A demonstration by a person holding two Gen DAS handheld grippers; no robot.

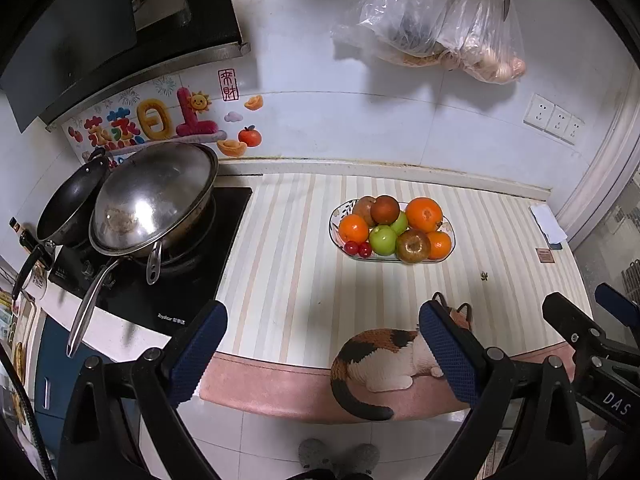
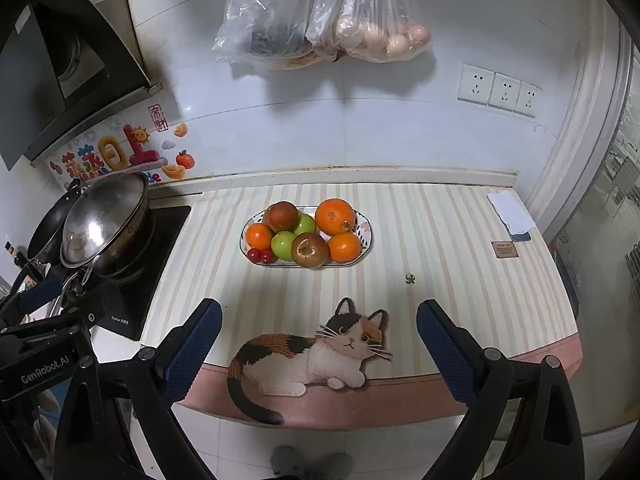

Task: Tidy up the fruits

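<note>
An oval patterned plate sits on the striped counter, heaped with oranges, green apples, brownish-red apples and small red cherries. My left gripper hangs open near the counter's front edge, well short of the plate, with nothing between its blue-padded fingers. My right gripper is open too, over the cat picture, and holds nothing. Its black frame shows at the right of the left wrist view.
A cat-shaped mat lies at the counter's front edge. A stove with a lidded steel wok and a black pan stands to the left. Plastic bags hang on the wall. Papers lie far right.
</note>
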